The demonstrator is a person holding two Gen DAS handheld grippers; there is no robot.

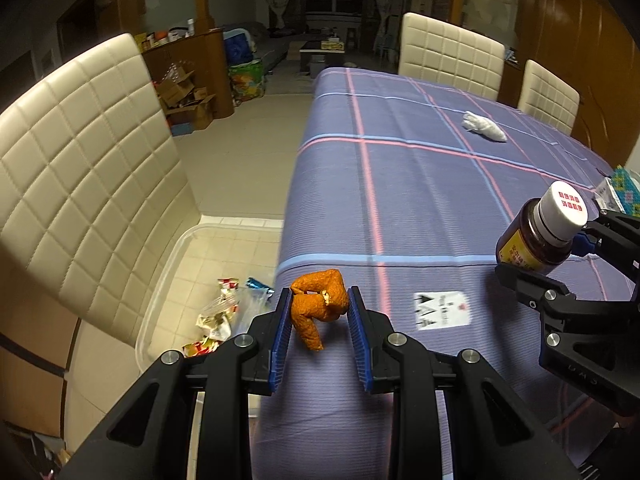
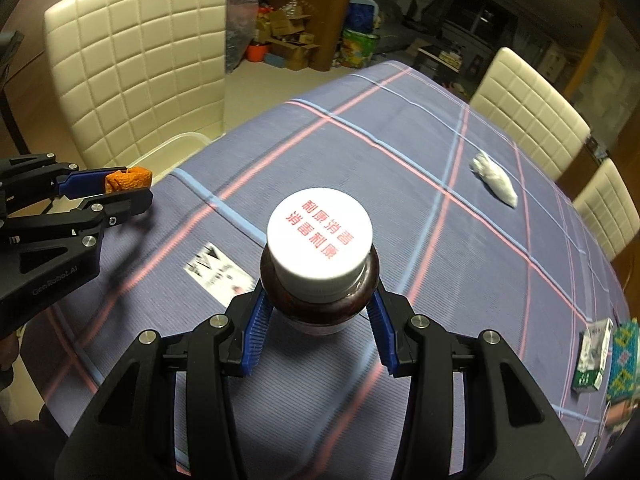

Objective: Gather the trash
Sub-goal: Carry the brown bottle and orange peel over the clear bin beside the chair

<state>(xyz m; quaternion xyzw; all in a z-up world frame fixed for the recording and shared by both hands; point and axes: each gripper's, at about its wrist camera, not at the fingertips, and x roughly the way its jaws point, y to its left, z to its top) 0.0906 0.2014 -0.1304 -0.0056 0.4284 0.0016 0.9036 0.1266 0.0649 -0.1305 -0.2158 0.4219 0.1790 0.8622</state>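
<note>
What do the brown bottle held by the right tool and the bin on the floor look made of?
Brown white-capped bottle: glossy translucent amber, plastic or glass, unclear; cap matte white plastic with ribbed rim. Clear floor bin: transparent plastic, floor tiles showing through its wall.

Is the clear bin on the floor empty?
No, the clear bin beside the table already holds crumpled wrappers, seen in the left wrist view.

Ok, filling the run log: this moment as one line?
left gripper: holds orange peel | right gripper: holds brown bottle | clear bin: below table edge
</note>
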